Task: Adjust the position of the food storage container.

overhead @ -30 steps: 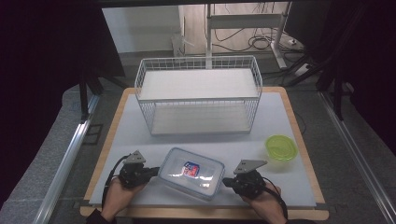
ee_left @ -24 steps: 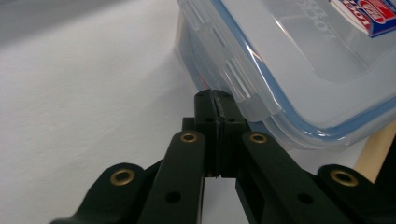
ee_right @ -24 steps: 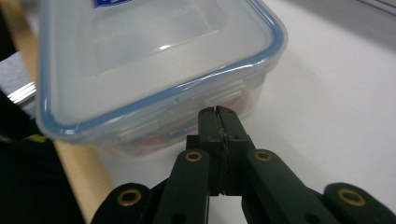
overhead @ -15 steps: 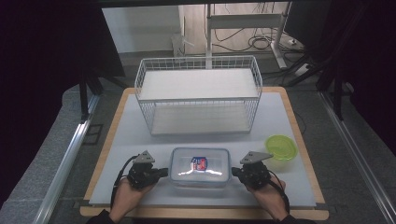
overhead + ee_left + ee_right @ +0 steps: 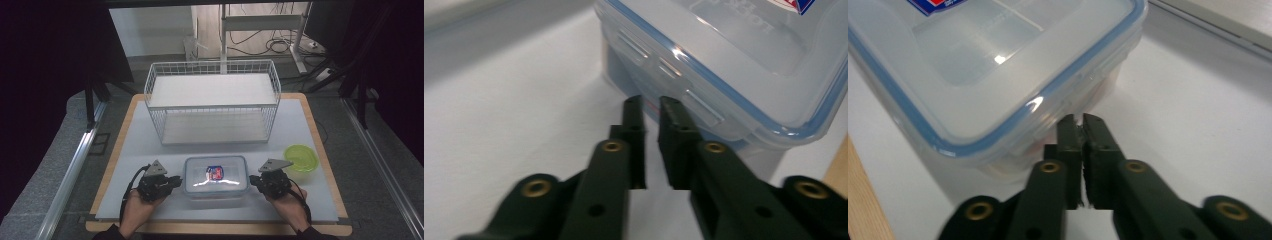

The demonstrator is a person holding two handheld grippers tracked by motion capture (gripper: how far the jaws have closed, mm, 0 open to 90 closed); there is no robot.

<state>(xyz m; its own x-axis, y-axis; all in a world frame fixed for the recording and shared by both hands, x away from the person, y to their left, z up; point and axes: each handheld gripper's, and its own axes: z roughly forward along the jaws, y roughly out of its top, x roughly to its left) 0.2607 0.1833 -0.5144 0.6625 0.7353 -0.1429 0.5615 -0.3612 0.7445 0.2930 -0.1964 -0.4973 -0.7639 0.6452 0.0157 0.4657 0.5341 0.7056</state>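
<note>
The left gripper (image 5: pixel 176 181), seen at the lower left of the high view and held in the person's left hand (image 5: pixel 136 211), points toward the short left end of the clear plastic container (image 5: pixel 216 175). In the left gripper view the left gripper (image 5: pixel 651 106) has a narrow gap between its black jaws; the jaws have just been opening, nothing lies between them, and the tips sit just under the side latch flap (image 5: pixel 664 70) of the container (image 5: pixel 744 65), so the grip is released. The right gripper (image 5: pixel 254 182), at the lower right of the high view and held in the right hand (image 5: pixel 290 207), points toward the opposite short end of the container. In the right gripper view the right gripper (image 5: pixel 1079 120) has its jaws almost together with only a slit between them; they have just been opening slightly, the tips sit at the container's (image 5: pixel 998 75) edge below the blue-sealed lid, and whether they pinch the rim cannot be told. The container stands at lower centre of the high view on the white table surface (image 5: pixel 150 145), between the two grippers, with its lid on and a red-and-blue label (image 5: pixel 215 172) on top. A yellow-green bowl (image 5: pixel 301 158) stands near the right gripper, at right of centre. A white wire rack (image 5: pixel 212 102) occupies the middle of the frame, well apart from the container.
</note>
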